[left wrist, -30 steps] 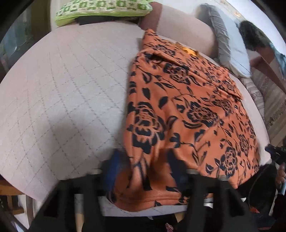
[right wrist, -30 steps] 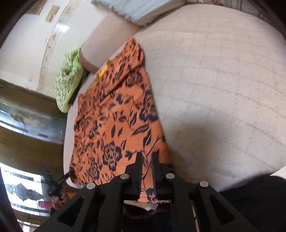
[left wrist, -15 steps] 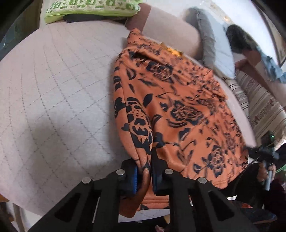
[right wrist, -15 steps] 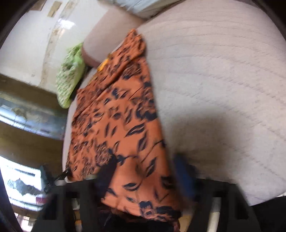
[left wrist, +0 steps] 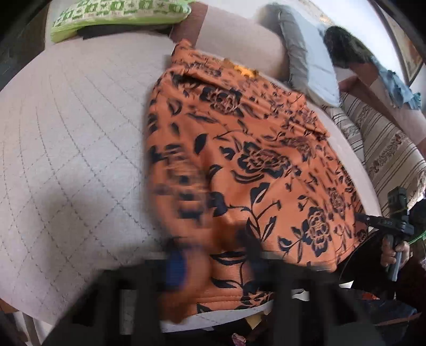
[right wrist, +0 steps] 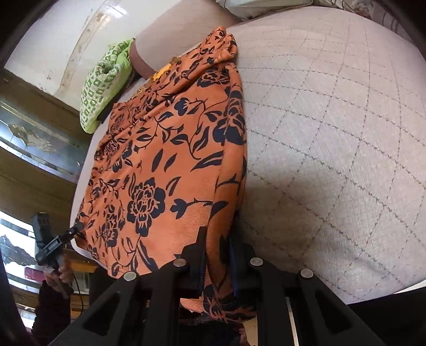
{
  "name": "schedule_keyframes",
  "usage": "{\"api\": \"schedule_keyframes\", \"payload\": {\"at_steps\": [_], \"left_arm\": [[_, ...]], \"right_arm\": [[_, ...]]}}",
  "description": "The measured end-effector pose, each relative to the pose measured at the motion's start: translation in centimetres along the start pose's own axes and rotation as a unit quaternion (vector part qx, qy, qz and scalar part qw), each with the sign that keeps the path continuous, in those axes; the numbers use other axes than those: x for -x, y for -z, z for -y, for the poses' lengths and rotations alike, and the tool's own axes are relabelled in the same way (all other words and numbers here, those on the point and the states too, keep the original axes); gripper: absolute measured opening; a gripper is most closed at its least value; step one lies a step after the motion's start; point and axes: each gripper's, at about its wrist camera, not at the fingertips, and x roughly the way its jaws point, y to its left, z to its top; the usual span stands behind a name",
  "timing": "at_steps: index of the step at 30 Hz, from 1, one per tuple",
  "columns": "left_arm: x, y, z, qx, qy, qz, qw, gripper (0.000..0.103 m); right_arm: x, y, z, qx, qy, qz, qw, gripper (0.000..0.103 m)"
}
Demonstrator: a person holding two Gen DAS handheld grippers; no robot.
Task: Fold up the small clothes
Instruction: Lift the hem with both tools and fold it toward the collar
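Both claws: left (left wrist: 213, 268) blurred, spread apart; right (right wrist: 217, 263) clamps orange garment (right wrist: 165, 170)

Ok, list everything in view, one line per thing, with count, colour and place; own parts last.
Garment: one, orange with dark floral print, spread on the bed, near hem hanging over the edge.
Bed cover: one, pale grey quilted, under the garment.
Green pillow: one, green and white patterned, far end of bed.
Grey pillow: one, grey, far right in the left view.
Striped cushion: one, beige striped, right of bed.
Left claw: blurred, open around the near hem.
Right claw: black, shut on the garment's near corner.
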Motion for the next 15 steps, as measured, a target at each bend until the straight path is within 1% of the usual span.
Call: {"api": "schedule_keyframes", "payload": {"at_steps": [1, 2, 3, 5, 7, 10, 13, 15], "left_arm": [[0.0, -0.1, -0.3, 0.007, 0.003, -0.002, 1.0, 0.014], [0.2, -0.1, -0.5, 0.011, 0.009, -0.002, 0.9999, 0.011], [0.4, -0.2, -0.6, 0.013, 0.015, -0.002, 0.9998, 0.01], [0.9, -0.4, -0.4, 0.01, 0.017, -0.002, 0.9998, 0.009], [1.6, -0.7, -0.4, 0.015, 0.03, 0.005, 0.9994, 0.009], [3.3, -1.7, -0.8, 0.034, 0.058, 0.031, 0.9972, 0.008], [5.1, -3.2, -1.2, 0.047, 0.076, 0.051, 0.9947, 0.008], [5.9, -4.5, -1.0, 0.047, 0.076, 0.057, 0.9943, 0.008]], "right_arm": [[0.1, -0.1, -0.4, 0.013, 0.004, -0.003, 1.0, 0.016], [0.2, -0.2, -0.8, 0.023, 0.009, -0.005, 1.0, 0.012], [0.2, -0.1, -1.3, 0.029, 0.006, -0.008, 1.0, 0.01], [0.7, -0.1, -2.5, 0.041, -0.01, -0.004, 0.999, 0.009], [1.6, -0.4, -3.8, 0.051, -0.035, 0.004, 0.998, 0.009], [3.2, -1.1, -5.4, 0.056, -0.07, 0.02, 0.996, 0.009], [5.4, -2.3, -5.7, 0.036, -0.122, 0.042, 0.991, 0.009], [6.5, -3.1, -5.7, 0.023, -0.155, 0.059, 0.986, 0.009]]}}
